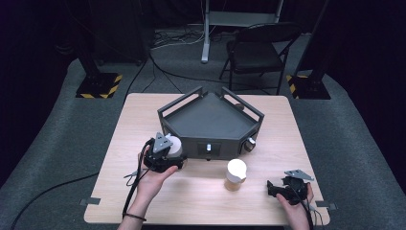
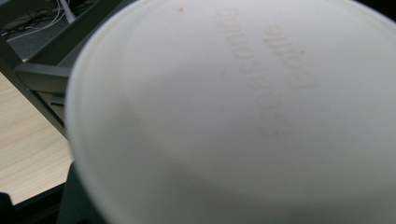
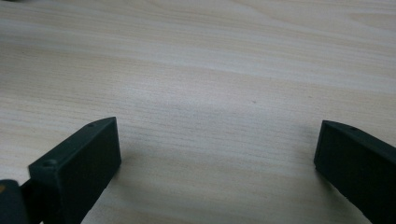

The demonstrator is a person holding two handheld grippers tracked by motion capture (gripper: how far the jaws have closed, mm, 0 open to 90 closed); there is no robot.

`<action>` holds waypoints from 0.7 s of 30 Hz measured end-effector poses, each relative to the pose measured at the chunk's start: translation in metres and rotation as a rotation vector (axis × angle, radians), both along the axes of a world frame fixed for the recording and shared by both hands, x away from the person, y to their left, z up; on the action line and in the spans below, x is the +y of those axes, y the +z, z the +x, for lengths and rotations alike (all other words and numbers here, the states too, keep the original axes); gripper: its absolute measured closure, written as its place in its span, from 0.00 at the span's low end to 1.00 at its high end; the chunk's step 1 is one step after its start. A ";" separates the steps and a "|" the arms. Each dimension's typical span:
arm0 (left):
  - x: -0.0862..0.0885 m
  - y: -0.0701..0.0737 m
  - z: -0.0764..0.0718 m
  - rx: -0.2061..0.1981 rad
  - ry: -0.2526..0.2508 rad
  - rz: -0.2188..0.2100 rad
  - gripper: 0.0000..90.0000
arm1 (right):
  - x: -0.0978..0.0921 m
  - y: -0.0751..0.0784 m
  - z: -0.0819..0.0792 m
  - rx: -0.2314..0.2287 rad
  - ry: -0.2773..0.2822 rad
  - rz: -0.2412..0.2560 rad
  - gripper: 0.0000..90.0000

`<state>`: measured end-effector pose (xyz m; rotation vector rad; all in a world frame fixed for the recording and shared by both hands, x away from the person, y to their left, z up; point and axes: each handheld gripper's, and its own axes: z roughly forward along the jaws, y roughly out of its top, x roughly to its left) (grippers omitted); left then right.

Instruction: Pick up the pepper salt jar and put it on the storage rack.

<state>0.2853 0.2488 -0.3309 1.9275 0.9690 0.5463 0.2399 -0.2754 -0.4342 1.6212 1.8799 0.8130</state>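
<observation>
A white round lid (image 2: 243, 116) with raised lettering sits right up against the left gripper's camera and hides the jaws. In the high view this lid (image 1: 174, 144) is at the tip of my left gripper (image 1: 165, 152), just off the front left corner of a dark grey five-sided tray machine (image 1: 210, 120); the gripper seems closed on it. A tan cup with a white lid (image 1: 236, 173) stands on the table in front of the machine. My right gripper (image 3: 217, 140) rests open over bare wood at the table's right front (image 1: 273, 188).
The machine has a raised rail around its tray, a knob (image 1: 249, 143) at the front right and a small lit panel (image 1: 209, 148). A black folding chair (image 1: 258, 50) stands behind the wooden table (image 1: 201, 201). Cables trail off the front left.
</observation>
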 end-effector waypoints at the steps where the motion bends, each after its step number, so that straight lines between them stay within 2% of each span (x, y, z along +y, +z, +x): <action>1: 0.000 0.002 0.001 -0.001 0.000 0.000 0.38 | 0.000 0.000 0.000 0.000 0.000 0.000 0.00; 16: 0.003 0.033 0.011 -0.010 0.012 -0.013 0.38 | 0.000 0.000 0.000 0.000 0.002 -0.001 0.00; 21: 0.001 0.044 0.013 -0.018 0.012 -0.003 0.38 | 0.000 0.000 0.000 -0.001 0.003 -0.001 0.00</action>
